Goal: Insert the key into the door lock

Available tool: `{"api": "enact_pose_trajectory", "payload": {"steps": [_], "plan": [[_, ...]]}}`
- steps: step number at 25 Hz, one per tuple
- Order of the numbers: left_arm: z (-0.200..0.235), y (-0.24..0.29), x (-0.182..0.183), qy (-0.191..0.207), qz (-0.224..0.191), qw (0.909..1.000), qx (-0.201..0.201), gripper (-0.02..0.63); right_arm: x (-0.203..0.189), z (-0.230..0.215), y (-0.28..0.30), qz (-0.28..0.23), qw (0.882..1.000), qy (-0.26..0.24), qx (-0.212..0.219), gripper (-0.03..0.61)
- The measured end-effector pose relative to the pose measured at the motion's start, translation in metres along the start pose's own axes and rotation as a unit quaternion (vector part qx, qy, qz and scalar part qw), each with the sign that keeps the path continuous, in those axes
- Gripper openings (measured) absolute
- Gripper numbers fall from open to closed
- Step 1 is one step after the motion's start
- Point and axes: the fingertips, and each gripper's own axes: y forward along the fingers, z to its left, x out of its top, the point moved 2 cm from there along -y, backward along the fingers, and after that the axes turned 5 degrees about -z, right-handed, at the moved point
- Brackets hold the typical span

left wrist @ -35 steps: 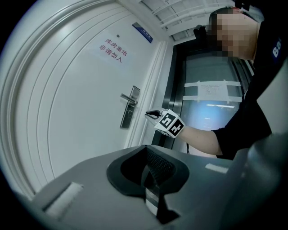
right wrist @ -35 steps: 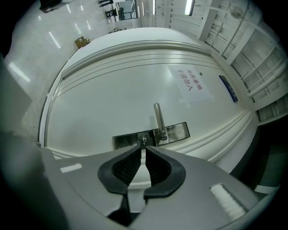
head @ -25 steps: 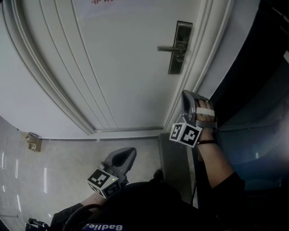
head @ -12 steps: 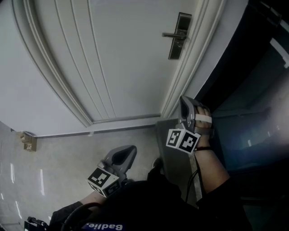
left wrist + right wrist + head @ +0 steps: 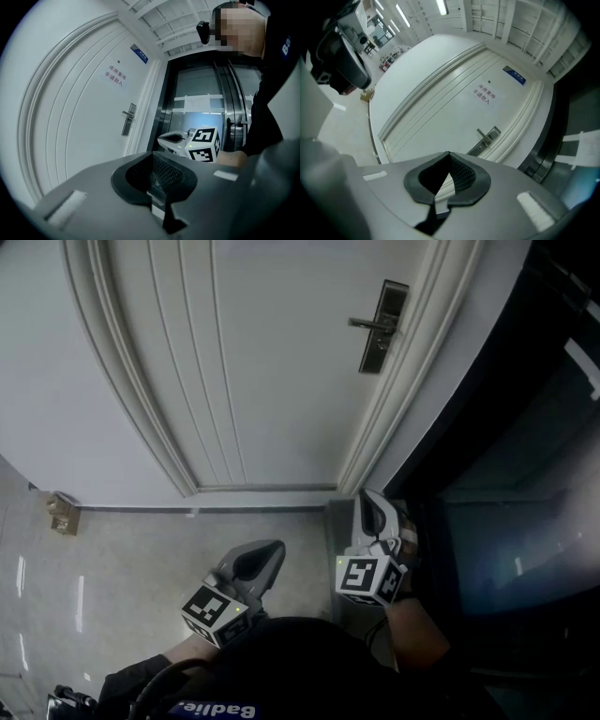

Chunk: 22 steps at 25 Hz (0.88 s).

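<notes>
The dark lock plate (image 5: 382, 326) with its lever handle (image 5: 367, 324) sits at the white door's right edge, far above both grippers. It also shows small in the left gripper view (image 5: 128, 119) and in the right gripper view (image 5: 486, 138). My left gripper (image 5: 265, 554) is held low over the floor, its jaws together. Its tips (image 5: 152, 153) meet with nothing visible between them. My right gripper (image 5: 368, 498) is held low by the door frame's foot, jaws shut (image 5: 449, 154). I see no key in any view.
A dark metal lift front (image 5: 506, 474) stands right of the door frame. A small doorstop (image 5: 62, 514) sits on the tiled floor at the left. The door bears a red-lettered notice (image 5: 484, 93) and a blue plate (image 5: 514, 75).
My right gripper has dropped from beside the door frame toward my body and rolled. The left gripper stays at the same place in the picture. The lock now sits further right.
</notes>
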Motion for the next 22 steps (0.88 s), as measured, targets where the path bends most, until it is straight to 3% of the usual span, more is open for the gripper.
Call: {"api": "enact_pose_trajectory", "payload": {"steps": [7,9,13,17,22], "plan": [[-0.053,0.035,-0.007,0.012,0.006,0.999,0.044,0.02,-0.041,0.01,-0.038,-0.033,0.985,0.138,0.101,0.003],[-0.07,0.044,-0.013,0.014,0.013,0.9984,0.054,0.02,-0.054,0.009,-0.053,-0.039,0.971,0.198,0.128,0.003],[-0.101,0.056,-0.016,0.016,0.028,0.9971,0.069,0.02,-0.069,0.005,-0.079,-0.061,0.932,0.316,0.165,0.002],[-0.115,0.058,-0.023,0.027,0.028,0.997,0.067,0.02,-0.061,-0.004,-0.102,-0.092,0.908,0.369,0.176,0.002],[-0.141,0.056,-0.015,0.032,0.023,0.9986,0.035,0.02,-0.049,-0.007,-0.131,-0.111,0.879,0.429,0.176,0.002]]}}
